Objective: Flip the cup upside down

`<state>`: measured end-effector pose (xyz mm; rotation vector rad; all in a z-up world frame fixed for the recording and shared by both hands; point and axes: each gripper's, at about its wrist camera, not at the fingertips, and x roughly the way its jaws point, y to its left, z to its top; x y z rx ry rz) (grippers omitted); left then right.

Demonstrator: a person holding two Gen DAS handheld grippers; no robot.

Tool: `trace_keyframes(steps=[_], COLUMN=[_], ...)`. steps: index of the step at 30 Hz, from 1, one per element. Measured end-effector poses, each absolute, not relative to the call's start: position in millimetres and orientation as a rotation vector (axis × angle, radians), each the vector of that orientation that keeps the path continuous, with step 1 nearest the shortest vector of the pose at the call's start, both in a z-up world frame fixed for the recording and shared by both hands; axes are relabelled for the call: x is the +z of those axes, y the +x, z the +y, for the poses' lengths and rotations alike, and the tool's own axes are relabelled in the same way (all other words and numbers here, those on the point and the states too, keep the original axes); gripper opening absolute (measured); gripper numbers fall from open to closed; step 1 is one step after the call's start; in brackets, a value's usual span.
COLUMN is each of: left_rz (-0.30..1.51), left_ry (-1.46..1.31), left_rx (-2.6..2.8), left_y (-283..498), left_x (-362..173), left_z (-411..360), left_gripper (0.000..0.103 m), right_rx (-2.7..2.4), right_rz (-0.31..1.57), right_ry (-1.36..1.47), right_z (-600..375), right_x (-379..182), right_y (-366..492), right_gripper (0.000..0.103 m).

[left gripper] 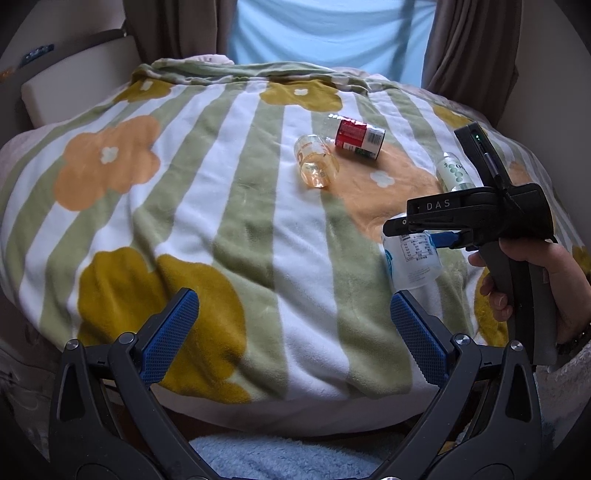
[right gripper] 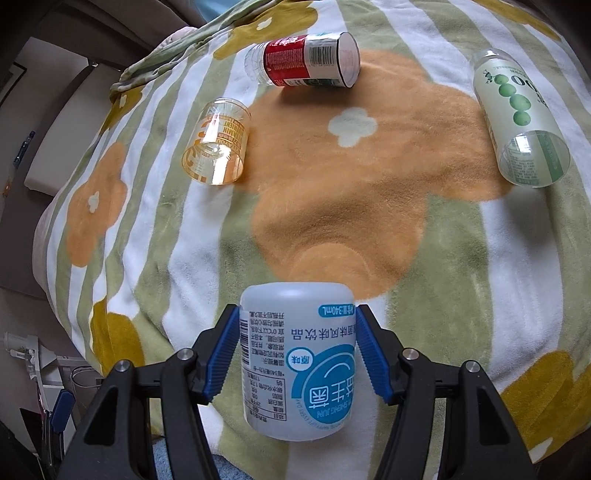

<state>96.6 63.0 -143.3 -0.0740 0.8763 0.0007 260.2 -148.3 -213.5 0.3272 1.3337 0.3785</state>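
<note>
My right gripper is shut on a white cup with a blue label. The label text reads upside down and the closed base points up. The cup also shows in the left wrist view, held just above the blanket under the right gripper. My left gripper is open and empty over the near part of the blanket. An orange see-through cup lies on its side; it shows in the left wrist view too.
A red-labelled cup and a green-dotted cup lie on their sides on the striped flower blanket. A person in a light blue shirt sits behind the blanket. A cushion is at far left.
</note>
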Motion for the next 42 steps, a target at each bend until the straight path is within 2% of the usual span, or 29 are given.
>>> trace_keyframes(steps=[1,3,6,9,15,20,28,35,37,40,42], left_rz=[0.88,0.886,0.884,0.881,0.931,1.052,1.336,1.478,1.514,1.576,1.608], left_ry=[-0.077,-0.08,-0.076,-0.062,0.009,0.059,0.069,0.049,0.027,-0.005,-0.045], left_rx=[0.0,0.002,0.005,-0.001,-0.088,-0.177,-0.207,-0.141,-0.138,-0.142,-0.134], left_y=[97.2,97.7,98.4,103.4,139.5,189.6,260.2,290.7,295.2,298.8,300.1], left_x=[-143.4,-143.0,-140.5,-131.3,-101.9,-97.6,-153.1,-202.5,-214.1,-231.5,-240.1], left_z=[62.9,61.9,60.3,55.3,34.6,4.2,-50.2,-65.2,-67.1,-68.9,-66.0], left_gripper=[0.103,0.103,0.103,0.103,0.103,0.103,0.103,0.103,0.097,0.095,0.084], right_rx=[0.371,0.372,0.403,0.454,0.49,0.509,0.44,0.444,0.466,0.47,0.488], right_rz=[1.335,1.331,1.297,1.253,1.089,1.011,0.819,0.791,0.787,0.784,0.791], right_ry=[0.348,0.386,0.392,0.338,0.216,0.058,0.062,0.088,0.13,0.17,0.213], right_z=[-150.9,-156.8,-165.9,-175.3,-206.2,-233.3,-271.3,-279.9,-285.6,-293.1,-297.8], right_x=[-213.2,-210.2,-198.0,-181.9,-151.2,-144.8,-171.7,-193.3,-193.6,-194.8,-196.1], right_y=[260.1,259.5,254.1,242.5,205.8,177.6,149.8,151.2,153.8,154.1,155.3], right_gripper=[0.076,0.089,0.09,0.103,0.103,0.103,0.103,0.103,0.103,0.103,0.103])
